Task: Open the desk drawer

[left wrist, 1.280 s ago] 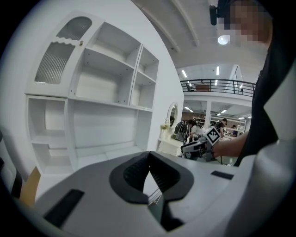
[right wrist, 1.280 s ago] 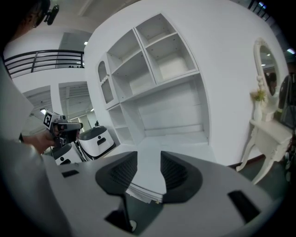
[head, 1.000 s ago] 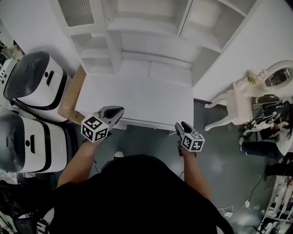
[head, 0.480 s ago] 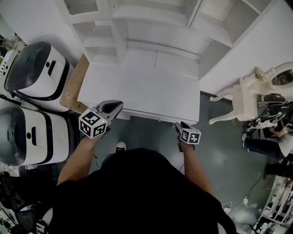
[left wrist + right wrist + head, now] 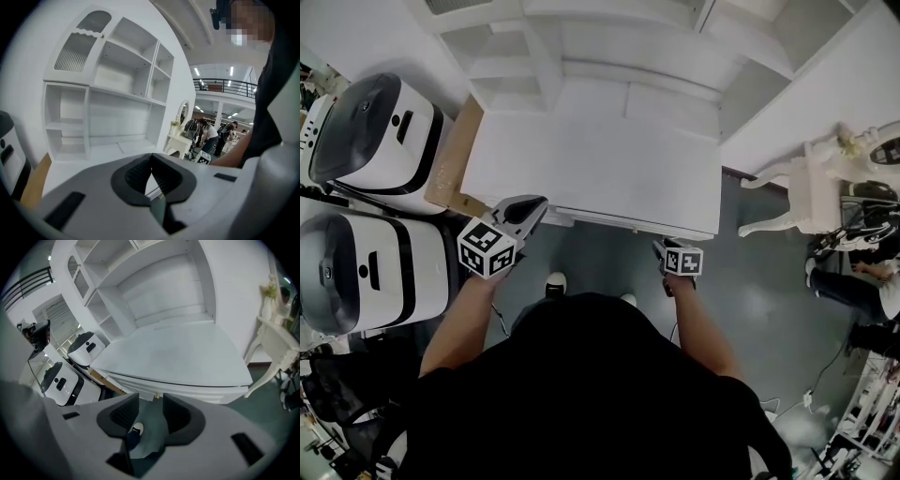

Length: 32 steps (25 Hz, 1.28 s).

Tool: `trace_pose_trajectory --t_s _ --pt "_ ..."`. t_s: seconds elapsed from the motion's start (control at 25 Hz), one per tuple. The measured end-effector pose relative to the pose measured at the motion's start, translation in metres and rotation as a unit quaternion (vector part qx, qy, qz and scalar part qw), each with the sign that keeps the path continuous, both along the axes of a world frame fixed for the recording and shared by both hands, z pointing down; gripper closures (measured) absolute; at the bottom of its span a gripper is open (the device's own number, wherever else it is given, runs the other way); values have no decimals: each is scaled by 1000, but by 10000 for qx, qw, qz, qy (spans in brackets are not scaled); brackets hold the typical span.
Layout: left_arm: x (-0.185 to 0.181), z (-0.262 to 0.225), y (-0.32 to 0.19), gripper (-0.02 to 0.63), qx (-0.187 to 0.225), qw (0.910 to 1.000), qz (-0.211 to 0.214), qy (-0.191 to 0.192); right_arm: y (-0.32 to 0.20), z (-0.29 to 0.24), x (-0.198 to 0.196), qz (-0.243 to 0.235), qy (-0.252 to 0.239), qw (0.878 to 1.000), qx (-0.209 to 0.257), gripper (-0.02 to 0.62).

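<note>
R gripper (image 5: 661, 247) has jaws part open w/ nothing btwn them, just off the desk (image 5: 600, 164) front edge, right of centre. Drawer (image 5: 187, 391) sits under that edge, front looks flush; its small knob (image 5: 156, 395) is just past the jaw tips. L gripper (image 5: 528, 208), jaws closed together & empty, is at the desk's front-left corner.

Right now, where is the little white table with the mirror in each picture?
Head view: little white table, right edge, beside the desk.
Left gripper view: middle, just past the desk.
Right gripper view: right edge.
Shared landmark: the white desk, left of it in every view.
</note>
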<state>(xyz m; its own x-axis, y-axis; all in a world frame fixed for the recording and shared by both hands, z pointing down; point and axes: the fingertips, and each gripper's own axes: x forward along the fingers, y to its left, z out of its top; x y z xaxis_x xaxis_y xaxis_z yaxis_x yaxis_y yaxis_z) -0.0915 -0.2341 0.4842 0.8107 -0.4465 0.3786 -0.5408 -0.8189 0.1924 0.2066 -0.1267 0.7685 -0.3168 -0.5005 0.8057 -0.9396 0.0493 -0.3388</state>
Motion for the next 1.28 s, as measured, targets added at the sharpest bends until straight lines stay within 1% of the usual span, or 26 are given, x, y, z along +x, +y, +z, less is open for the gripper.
trace_pose_trajectory --t_s 0.24,0.48,0.72,1.0,1.28 --pt "-12 12 1 597 -145 9998 -47 -89 -4 28 -16 -148 -13 9996 -245 445" --pt "-23 27 1 597 -309 9993 -99 -189 -9 53 -29 -239 -72 9990 -362 446" --pt "-31 40 3 597 -477 9983 -30 -338 -15 79 -32 13 -151 9987 -491 446" --pt "-26 64 8 597 -779 9958 155 -463 -22 108 -33 359 -281 9971 -602 451" --pt "-26 81 0 597 -965 9932 232 -602 -34 138 -34 593 -334 9953 -683 465"
